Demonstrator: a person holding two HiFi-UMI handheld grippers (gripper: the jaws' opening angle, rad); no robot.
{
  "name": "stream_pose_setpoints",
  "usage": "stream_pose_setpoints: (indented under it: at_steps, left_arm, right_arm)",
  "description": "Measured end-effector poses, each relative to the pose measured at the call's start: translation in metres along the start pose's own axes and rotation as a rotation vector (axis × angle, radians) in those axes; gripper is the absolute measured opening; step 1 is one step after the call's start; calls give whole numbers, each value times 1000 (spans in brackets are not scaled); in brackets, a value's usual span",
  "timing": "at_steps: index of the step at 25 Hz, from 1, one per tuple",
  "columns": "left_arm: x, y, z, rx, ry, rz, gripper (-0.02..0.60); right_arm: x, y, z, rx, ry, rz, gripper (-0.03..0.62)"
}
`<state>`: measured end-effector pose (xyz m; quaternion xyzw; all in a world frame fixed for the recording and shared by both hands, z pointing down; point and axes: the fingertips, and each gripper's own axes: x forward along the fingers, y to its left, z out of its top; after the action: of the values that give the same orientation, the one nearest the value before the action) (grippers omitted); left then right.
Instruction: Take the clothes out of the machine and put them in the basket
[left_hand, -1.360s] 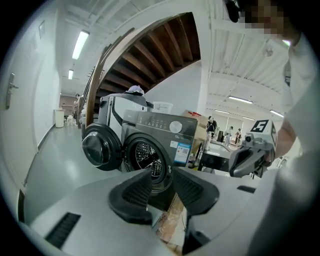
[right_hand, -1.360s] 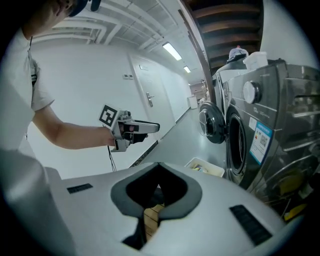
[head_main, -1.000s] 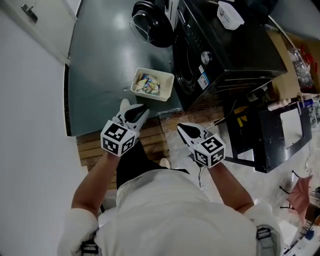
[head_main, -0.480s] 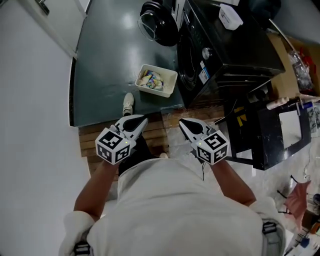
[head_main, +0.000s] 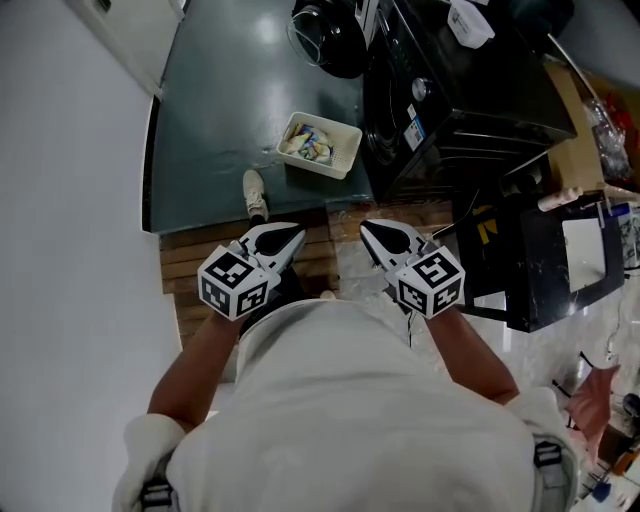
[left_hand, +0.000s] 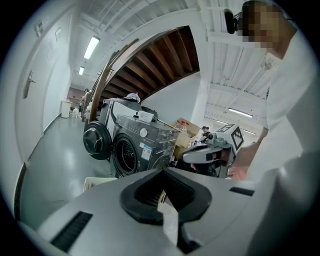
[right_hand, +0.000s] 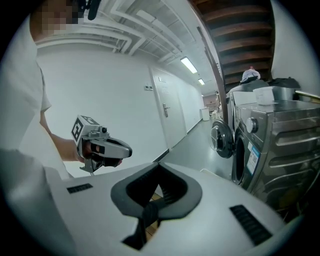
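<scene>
The dark washing machine (head_main: 450, 90) stands at the upper right with its round door (head_main: 328, 35) swung open. In front of it a white basket (head_main: 343, 160) sits on the grey floor with coloured clothes (head_main: 308, 143) inside. Both grippers are held close to the person's body, well short of the basket. My left gripper (head_main: 278, 240) is shut with nothing in it, and so is my right gripper (head_main: 382, 238). In the left gripper view the machine (left_hand: 145, 147), its door (left_hand: 96, 142) and the basket's rim (left_hand: 95, 182) lie ahead beyond the shut left gripper (left_hand: 163, 175). The right gripper view has the shut right gripper (right_hand: 159, 166) beside the machine (right_hand: 270, 145).
A shoe (head_main: 255, 192) rests at the floor's near edge. Wooden slats (head_main: 190, 285) lie under the grippers. A black frame with a white panel (head_main: 560, 260) and cardboard boxes (head_main: 585, 130) stand right of the machine. A white wall (head_main: 70, 250) runs along the left.
Both grippers have drawn back from the basket toward the person's body and risen a little. The basket and machine now sit farther up the head view.
</scene>
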<state>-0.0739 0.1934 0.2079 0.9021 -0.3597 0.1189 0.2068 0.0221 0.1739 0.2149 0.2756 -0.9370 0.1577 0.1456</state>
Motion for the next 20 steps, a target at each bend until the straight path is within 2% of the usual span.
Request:
stream_pose_setpoints:
  at_steps: [7,20]
  left_arm:
    - [5,-12,4,26,4,-22,-3]
    - [4,-9,-8,5,11,-16,-3]
  right_arm:
    - [-10,3,1,-12,-20,-16,4]
    - [-14,7,-8,-6,-37,-24,5]
